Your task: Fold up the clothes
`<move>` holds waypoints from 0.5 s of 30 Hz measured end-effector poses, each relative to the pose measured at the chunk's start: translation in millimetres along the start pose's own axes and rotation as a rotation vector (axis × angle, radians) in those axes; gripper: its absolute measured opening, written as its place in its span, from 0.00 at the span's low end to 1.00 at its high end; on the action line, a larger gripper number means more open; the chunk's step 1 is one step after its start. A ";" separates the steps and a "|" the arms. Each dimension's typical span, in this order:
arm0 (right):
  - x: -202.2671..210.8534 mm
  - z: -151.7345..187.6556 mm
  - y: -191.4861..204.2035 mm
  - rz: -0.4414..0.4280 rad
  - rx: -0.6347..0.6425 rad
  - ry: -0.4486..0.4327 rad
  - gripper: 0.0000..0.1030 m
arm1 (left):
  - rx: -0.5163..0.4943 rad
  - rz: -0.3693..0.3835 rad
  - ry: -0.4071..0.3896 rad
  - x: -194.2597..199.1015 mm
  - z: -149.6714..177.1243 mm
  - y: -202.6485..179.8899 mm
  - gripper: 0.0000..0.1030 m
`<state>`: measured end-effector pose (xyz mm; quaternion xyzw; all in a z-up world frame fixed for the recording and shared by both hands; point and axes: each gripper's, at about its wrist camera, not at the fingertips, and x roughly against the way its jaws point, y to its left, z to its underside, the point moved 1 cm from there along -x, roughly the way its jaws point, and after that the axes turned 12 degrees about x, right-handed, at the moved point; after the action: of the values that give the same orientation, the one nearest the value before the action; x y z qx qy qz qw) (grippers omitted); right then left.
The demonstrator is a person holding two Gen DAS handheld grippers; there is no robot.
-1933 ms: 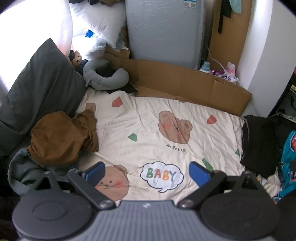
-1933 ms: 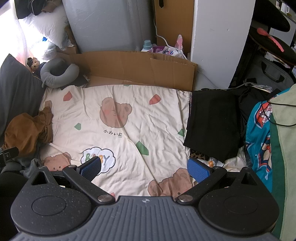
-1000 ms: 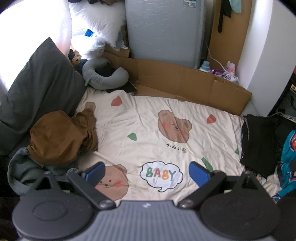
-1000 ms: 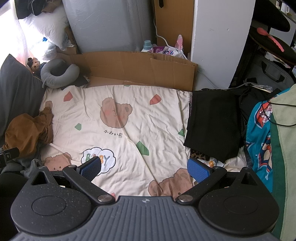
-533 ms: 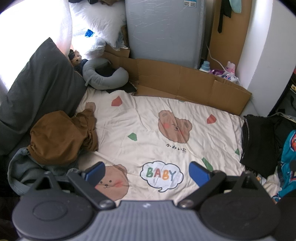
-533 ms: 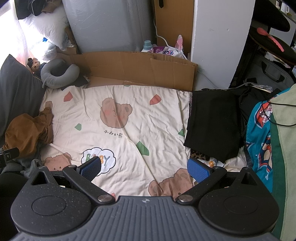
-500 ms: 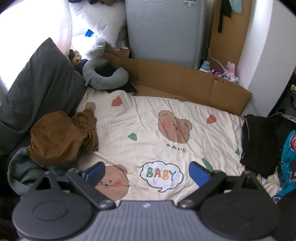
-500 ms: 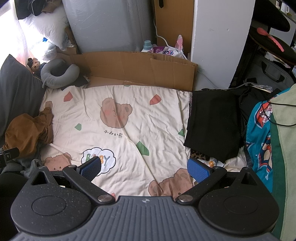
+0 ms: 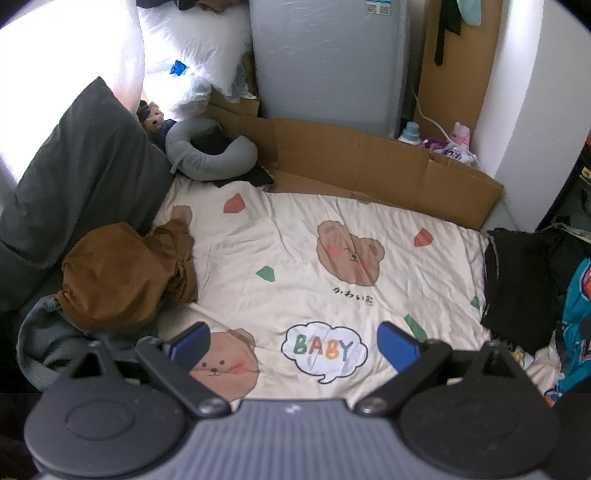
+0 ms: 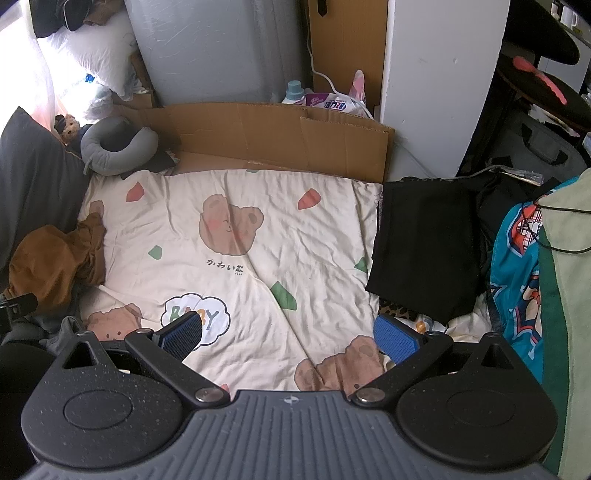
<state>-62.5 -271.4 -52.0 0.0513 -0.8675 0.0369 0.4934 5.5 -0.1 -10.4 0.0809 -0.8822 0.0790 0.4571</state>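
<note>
Fingers point(image 9: 293, 341) spread above bedsheet point(image 9: 295, 258), brown garment point(image 9: 122, 273) beside.

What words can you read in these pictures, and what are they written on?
"BABY": in the speech bubble printed on the bear blanket.
Small Japanese writing under the bear face: too small to read surely.
Purple packet behind the cardboard: print too blurred.
Sticker on the grey cabinet: too small.

**What I can't make out**

From my left wrist, the teal printed cloth point(image 9: 576, 317) runs off the right edge, and the brown garment point(image 9: 122, 277) covers part of the grey garment point(image 9: 48, 339) beneath. From my right wrist, the black folded garment point(image 10: 424, 251) hides a leopard-print scrap point(image 10: 399, 312).
</note>
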 end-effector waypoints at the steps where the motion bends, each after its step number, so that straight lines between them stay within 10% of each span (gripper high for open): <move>1: 0.0 -0.1 0.4 0.001 0.002 0.000 0.99 | 0.000 0.000 -0.001 0.0 0.0 -0.8 0.95; 15: -0.7 -6.8 4.0 0.025 0.024 0.018 0.99 | 0.018 0.006 0.002 4.1 -4.0 7.1 0.99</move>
<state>-56.9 -266.6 -49.2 0.0462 -0.8631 0.0539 0.5000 4.8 7.4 -5.2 0.0823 -0.8813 0.0882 0.4569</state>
